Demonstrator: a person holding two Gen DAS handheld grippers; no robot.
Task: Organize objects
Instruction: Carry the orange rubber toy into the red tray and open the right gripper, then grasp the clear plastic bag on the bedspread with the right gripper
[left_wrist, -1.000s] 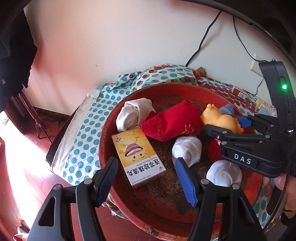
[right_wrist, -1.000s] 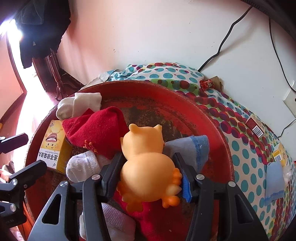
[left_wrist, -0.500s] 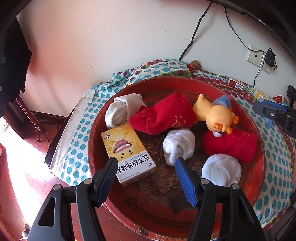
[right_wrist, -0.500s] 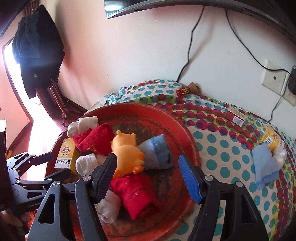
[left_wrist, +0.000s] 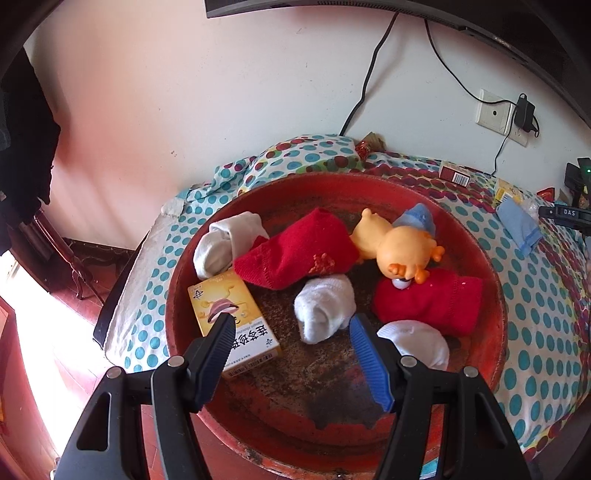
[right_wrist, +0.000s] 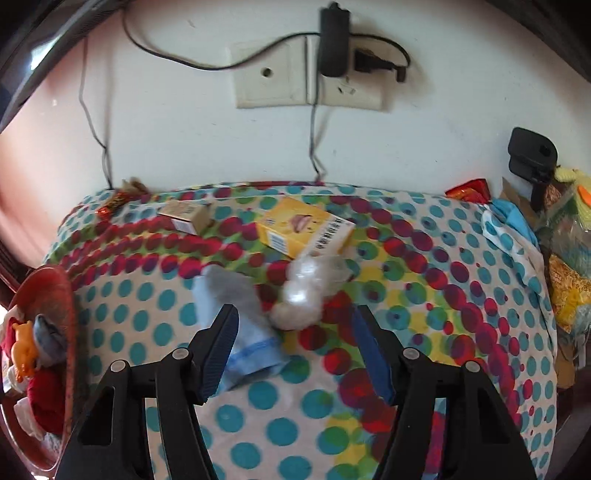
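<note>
A round red basin (left_wrist: 495, 295) holds a yellow medicine box (left_wrist: 221, 295), two red socks (left_wrist: 295, 251), several white socks (left_wrist: 325, 306), a blue sock (left_wrist: 417, 218) and an orange rubber toy (left_wrist: 399, 247). My left gripper (left_wrist: 291, 325) hovers open above the basin's near side, with nothing in it. My right gripper (right_wrist: 295, 314) is over the spotted cloth, to the right of the basin (right_wrist: 55, 280). Its jaws are closing with nothing pressed between them. A light blue sock (right_wrist: 236, 306) lies by its left finger, and a clear plastic bag (right_wrist: 306, 291) lies just beyond.
On the spotted cloth lie a second yellow box (right_wrist: 303, 229), a small brown box (right_wrist: 184, 214) and snack wrappers. A wall socket (right_wrist: 306, 74) with cables is behind. Cluttered bags (right_wrist: 565, 258) and a black stand (right_wrist: 532, 155) crowd the right edge.
My right gripper let go of the orange toy in the basin, then swung right to the spotted cloth by the light blue sock. The left gripper drew back a little.
</note>
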